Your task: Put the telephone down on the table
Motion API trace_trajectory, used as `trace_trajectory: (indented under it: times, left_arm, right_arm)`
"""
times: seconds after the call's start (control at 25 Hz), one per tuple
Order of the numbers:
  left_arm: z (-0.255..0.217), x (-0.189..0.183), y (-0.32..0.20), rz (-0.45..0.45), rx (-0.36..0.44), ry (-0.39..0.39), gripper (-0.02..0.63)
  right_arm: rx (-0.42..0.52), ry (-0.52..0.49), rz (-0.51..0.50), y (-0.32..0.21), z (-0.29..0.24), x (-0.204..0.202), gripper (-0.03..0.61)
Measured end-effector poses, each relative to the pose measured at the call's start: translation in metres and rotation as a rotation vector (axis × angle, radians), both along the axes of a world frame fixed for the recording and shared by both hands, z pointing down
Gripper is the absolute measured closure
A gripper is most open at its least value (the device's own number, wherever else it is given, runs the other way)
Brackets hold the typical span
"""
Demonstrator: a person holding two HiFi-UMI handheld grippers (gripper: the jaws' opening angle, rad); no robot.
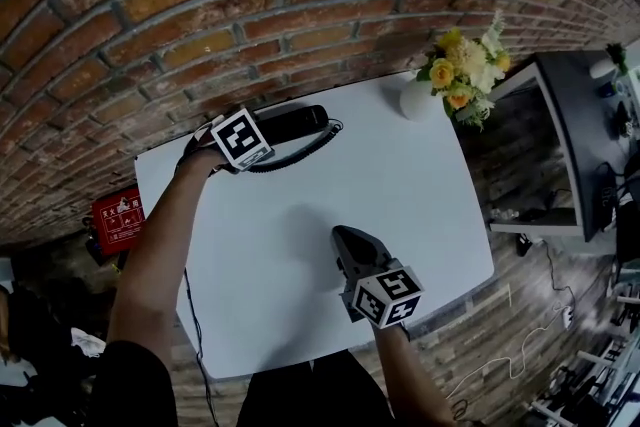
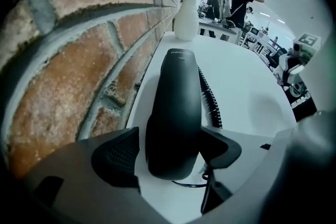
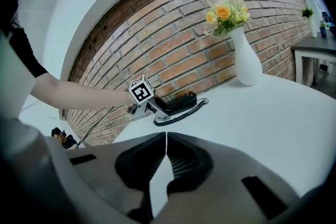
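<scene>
The black telephone handset lies flat on the white table close to the brick wall, its coiled cord curling beside it. My left gripper sits at the handset's near end. In the left gripper view the handset runs between the jaws of the left gripper, which stand wide and do not squeeze it; a thin gap shows at the left pad. My right gripper hovers over the table's middle, shut and empty, its jaws meeting in the right gripper view, which also shows the handset.
A white vase of yellow flowers stands at the table's far right corner by the brick wall. A dark desk stands right of the table. A red box lies on the floor at left.
</scene>
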State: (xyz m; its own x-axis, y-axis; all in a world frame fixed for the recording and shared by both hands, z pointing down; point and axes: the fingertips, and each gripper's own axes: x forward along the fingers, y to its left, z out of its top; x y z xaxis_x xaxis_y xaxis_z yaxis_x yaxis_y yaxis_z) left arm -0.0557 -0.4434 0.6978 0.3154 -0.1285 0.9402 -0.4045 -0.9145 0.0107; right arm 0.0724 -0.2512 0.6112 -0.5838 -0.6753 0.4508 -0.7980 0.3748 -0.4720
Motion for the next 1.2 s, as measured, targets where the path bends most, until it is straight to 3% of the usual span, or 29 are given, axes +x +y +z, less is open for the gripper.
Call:
trace_trajectory:
  times: [0.24, 0.52, 0.68, 0.84, 0.92, 1.2]
  left_arm:
    - [-0.016, -0.013, -0.002, -0.047, 0.096, -0.022, 0.242]
    - [-0.05, -0.017, 0.01, -0.075, 0.169, -0.024, 0.242]
    - [-0.076, -0.014, 0.05, -0.148, 0.141, 0.068, 0.254]
    - [-0.108, -0.002, 0.116, -0.221, 0.123, 0.183, 0.442]
    - [-0.122, 0.004, 0.15, -0.232, 0.146, 0.201, 0.499]
    - [-0.16, 0.011, 0.252, -0.33, 0.211, 0.26, 0.576]
  right_arm:
    - [0.019, 0.003, 0.0, 0.015, -0.011, 0.007, 0.555]
    - [0.04, -0.001, -0.001, 0.034, -0.025, 0.014, 0.555]
    - [0.075, -0.006, -0.018, 0.048, -0.045, 0.013, 0.555]
    - [0.12, -0.017, -0.045, 0.069, -0.072, 0.02, 0.555]
    - [0.137, -0.022, -0.068, 0.082, -0.083, 0.023, 0.555]
    - [0.162, -0.057, -0.129, 0.127, -0.104, 0.028, 0.555]
